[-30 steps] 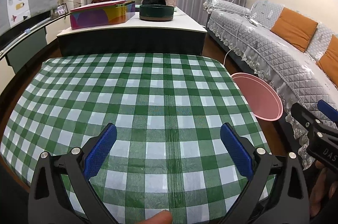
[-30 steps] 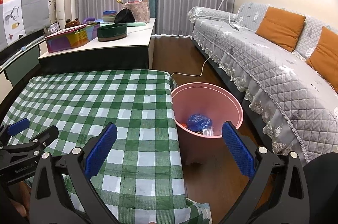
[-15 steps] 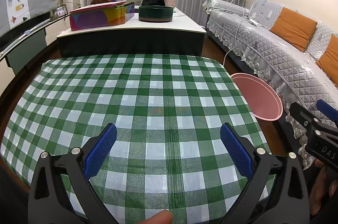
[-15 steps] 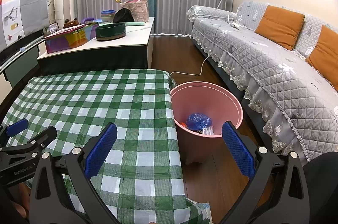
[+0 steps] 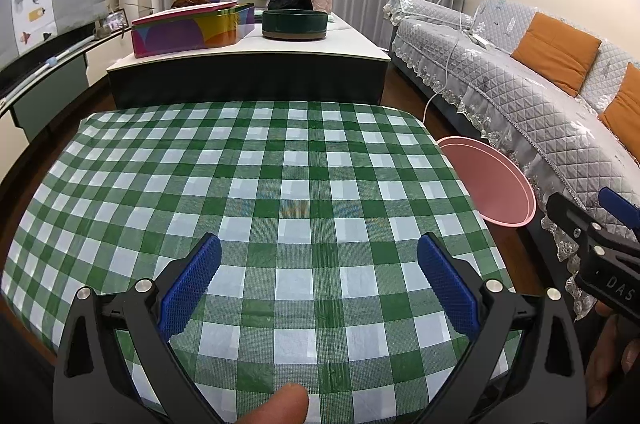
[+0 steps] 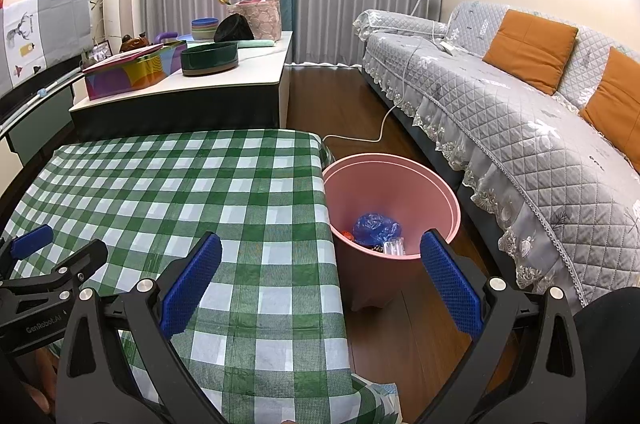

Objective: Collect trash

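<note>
A pink bin [image 6: 436,184] stands on the floor at the right edge of a table with a green checked cloth [image 6: 180,192]. A crumpled blue bag [image 6: 376,227] and small bits of trash lie inside it. The bin's rim also shows in the left wrist view [image 5: 516,184]. My left gripper [image 5: 318,284] is open and empty above the near part of the cloth [image 5: 280,184]. My right gripper [image 6: 320,284] is open and empty, over the table's right edge and the near side of the bin. No trash shows on the cloth.
A low white-topped table [image 5: 360,44] behind holds a colourful box [image 5: 192,30], a dark green round tray [image 5: 294,23] and bowls. A grey quilted sofa [image 6: 520,128] with orange cushions runs along the right. A white cable [image 6: 376,132] lies on the wooden floor.
Both views have shifted only slightly; the grippers stay open and nothing on the table or in the bin has moved.
</note>
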`<state>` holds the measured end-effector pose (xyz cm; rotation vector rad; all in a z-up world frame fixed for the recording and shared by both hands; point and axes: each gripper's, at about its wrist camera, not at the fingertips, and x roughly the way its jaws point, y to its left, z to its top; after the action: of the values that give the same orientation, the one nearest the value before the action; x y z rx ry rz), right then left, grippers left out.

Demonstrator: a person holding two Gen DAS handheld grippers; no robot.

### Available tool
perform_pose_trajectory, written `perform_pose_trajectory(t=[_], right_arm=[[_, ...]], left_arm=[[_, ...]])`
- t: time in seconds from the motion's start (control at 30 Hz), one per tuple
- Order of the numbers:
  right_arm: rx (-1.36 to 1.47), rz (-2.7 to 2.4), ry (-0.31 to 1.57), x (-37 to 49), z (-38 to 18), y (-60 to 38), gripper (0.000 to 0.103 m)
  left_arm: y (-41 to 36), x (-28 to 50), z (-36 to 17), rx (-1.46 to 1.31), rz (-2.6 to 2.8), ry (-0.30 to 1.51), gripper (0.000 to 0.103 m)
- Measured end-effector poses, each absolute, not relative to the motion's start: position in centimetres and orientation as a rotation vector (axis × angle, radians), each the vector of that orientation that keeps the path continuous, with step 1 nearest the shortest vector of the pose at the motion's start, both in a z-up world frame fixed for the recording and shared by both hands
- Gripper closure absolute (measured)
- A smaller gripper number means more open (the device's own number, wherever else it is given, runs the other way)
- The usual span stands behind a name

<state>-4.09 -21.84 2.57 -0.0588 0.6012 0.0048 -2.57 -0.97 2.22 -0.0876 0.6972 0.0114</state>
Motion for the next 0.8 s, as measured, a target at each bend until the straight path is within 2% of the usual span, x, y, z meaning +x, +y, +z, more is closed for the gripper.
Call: perform_pose_trajectory(t=[0.8], right_arm=[[-0.048,0.001,0.605,-4.05,2.35,-22.34,0.005]], left_arm=[[-1.26,-2.78,2.39,-0.076,0.001,0.677,0.008]])
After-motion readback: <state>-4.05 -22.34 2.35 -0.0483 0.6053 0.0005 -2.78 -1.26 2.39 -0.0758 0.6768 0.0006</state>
